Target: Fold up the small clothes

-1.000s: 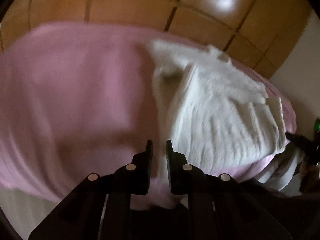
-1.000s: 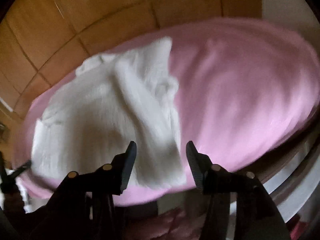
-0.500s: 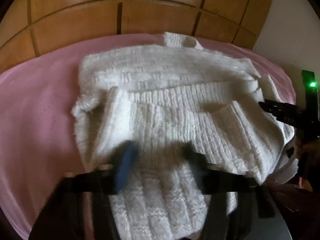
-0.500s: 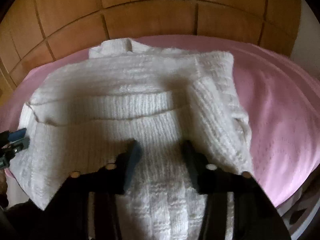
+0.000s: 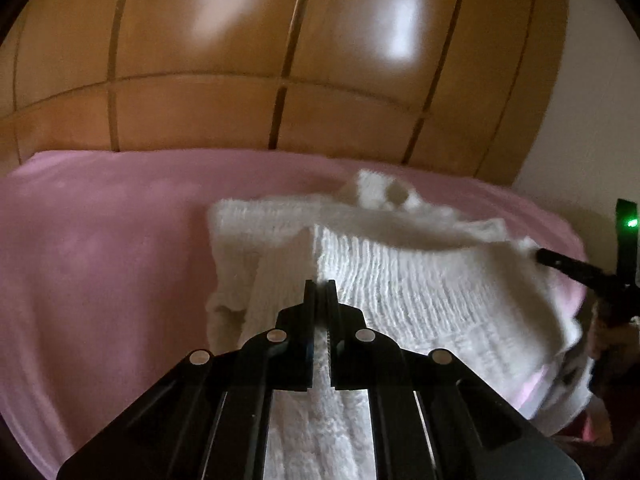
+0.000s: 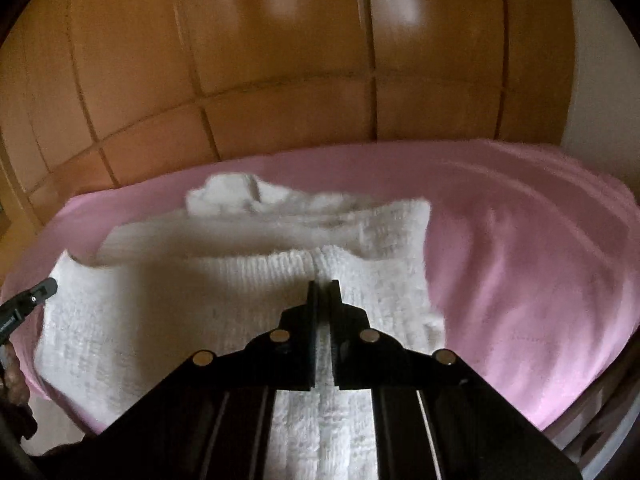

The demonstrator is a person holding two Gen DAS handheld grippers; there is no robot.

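1. The bed (image 5: 100,248), covered in a pink sheet, is the landmark; behind it stands a wooden panelled wall (image 5: 280,60). The soft bed will give under any downward press, so I judge that creases cannot be pressed sharp against it.
2. The white knit sweater (image 5: 420,300) lies on the bed, toward its near edge, collar pointing at the wall and sleeves folded in over the body. Its lower hem is raised off the bed. It looks thick, chunky and limp: light enough to lift by two corners, but likely to sag between them and stretch if pulled hard. The fuzzy ribbing should not slip.
3. The left hand-held gripper (image 5: 319,284) is closed on the hem's left corner, knit pinched between its jaws.
4. The right hand-held gripper (image 6: 323,285) is likewise clamped on the hem's right corner, on the sweater (image 6: 200,320).
5. Holding at these two corners seems the right place: the hem can be carried evenly toward the collar, kept lightly taut.
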